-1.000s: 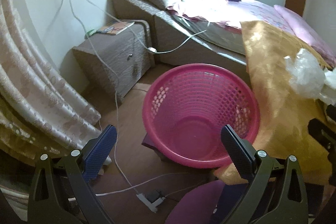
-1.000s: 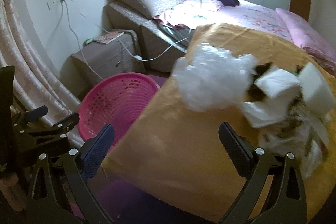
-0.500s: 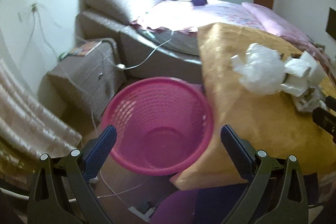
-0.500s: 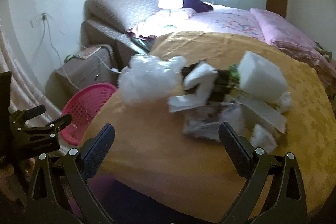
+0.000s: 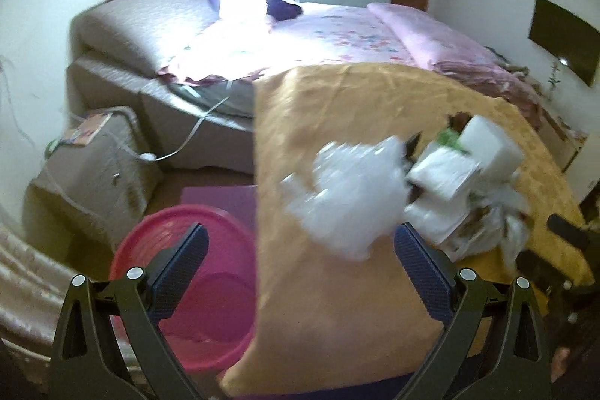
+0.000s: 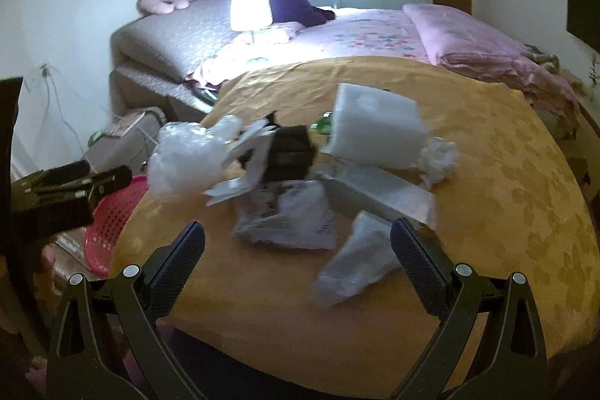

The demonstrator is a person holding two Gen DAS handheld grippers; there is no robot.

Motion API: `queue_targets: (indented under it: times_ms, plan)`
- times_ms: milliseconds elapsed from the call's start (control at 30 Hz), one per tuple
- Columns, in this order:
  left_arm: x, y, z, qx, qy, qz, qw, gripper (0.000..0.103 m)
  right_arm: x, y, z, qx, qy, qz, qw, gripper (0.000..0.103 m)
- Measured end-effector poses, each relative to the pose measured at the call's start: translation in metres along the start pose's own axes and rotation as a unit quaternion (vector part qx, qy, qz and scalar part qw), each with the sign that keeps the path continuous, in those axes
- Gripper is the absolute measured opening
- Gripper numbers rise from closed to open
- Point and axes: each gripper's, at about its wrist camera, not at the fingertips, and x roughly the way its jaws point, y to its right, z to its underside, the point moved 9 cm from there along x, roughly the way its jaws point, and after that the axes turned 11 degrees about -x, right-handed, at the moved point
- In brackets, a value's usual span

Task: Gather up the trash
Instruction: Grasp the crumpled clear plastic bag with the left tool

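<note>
In the left wrist view, the left gripper (image 5: 298,267) stood at the bottom of the frame with its jaws spread wide and nothing between them. A pink basket (image 5: 150,250) sat on the floor at lower left, just beside the edge of a desk under a yellow cloth (image 5: 337,306). The trash pile (image 5: 442,182) lay on that cloth right of centre, a crumpled clear plastic bag (image 5: 348,190) at its left. In the right wrist view, the right gripper (image 6: 298,261) also had its jaws released and empty, low over the cloth. The pile filled the middle of the frame: a white foam block (image 6: 375,130), a black box (image 6: 290,152), and a crumpled tissue (image 6: 360,261) lying between the fingertips. A bed (image 6: 367,29) with a lit lamp (image 6: 250,7) showed behind.
</note>
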Motion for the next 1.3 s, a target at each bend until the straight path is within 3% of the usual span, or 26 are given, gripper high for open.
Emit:
queue_targets:
  times_ms: [200,433,700,800,1300]
  plan:
    - [0.023,0.027,-0.014,0.029,-0.008,0.007,0.9995,0.096,-0.004,0.019,0.003,0.017,0.004,0.006,1.000,0.096]
    - [0.055,0.037,-0.012,0.033,-0.047,0.015,0.9982,0.094,-0.004,0.033,0.007,0.032,0.003,0.010,0.999,0.096]
    - [0.071,0.045,-0.005,0.041,-0.068,0.031,0.9964,0.053,-0.001,0.048,0.014,0.049,-0.003,0.014,0.999,0.096]
    - [0.070,0.047,-0.005,0.041,-0.064,0.037,0.9965,0.045,0.000,0.054,0.016,0.057,-0.005,0.014,0.998,0.096]
    - [0.022,0.013,-0.004,-0.009,-0.026,0.036,0.9990,0.041,0.008,0.061,0.031,0.056,-0.023,0.029,0.998,0.093]
